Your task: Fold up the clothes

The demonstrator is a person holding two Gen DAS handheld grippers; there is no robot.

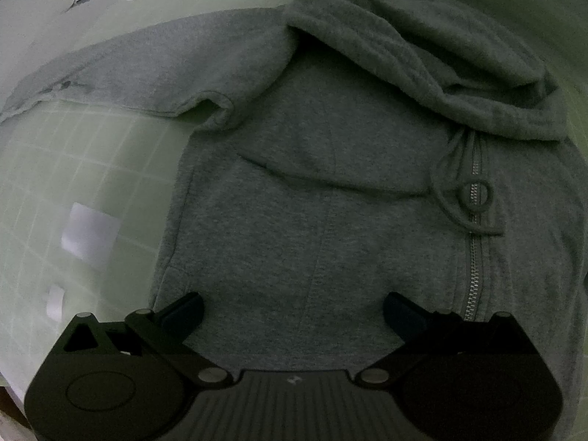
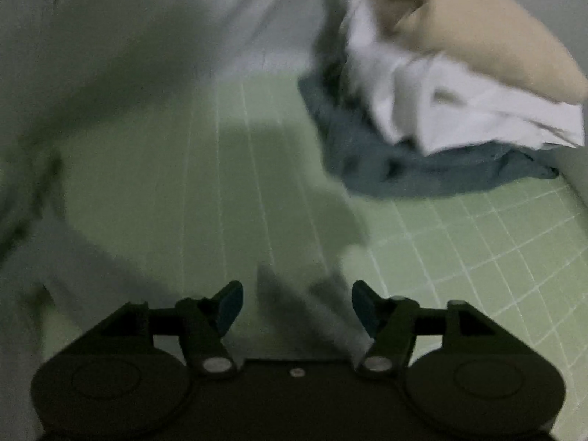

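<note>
A grey zip hoodie (image 1: 330, 191) lies flat and face up on the green grid mat (image 1: 84, 154), hood (image 1: 422, 58) at the far side, one sleeve (image 1: 121, 70) stretched out to the left. Its zipper (image 1: 474, 250) and a looped drawstring (image 1: 463, 198) run down the right. My left gripper (image 1: 294, 308) hovers open over the hoodie's lower body, nothing between its fingers. My right gripper (image 2: 297, 305) is open above bare mat (image 2: 183, 198); the view is blurred. A grey strip of fabric (image 2: 312, 312) lies between its fingers, ungripped.
A pile of clothes sits at the right wrist view's upper right: a beige garment (image 2: 477, 40) on a white one (image 2: 441, 110) on a blue-grey one (image 2: 404, 169). White tape patches (image 1: 90, 233) mark the mat left of the hoodie. Pale cloth (image 2: 22, 220) lies at the left edge.
</note>
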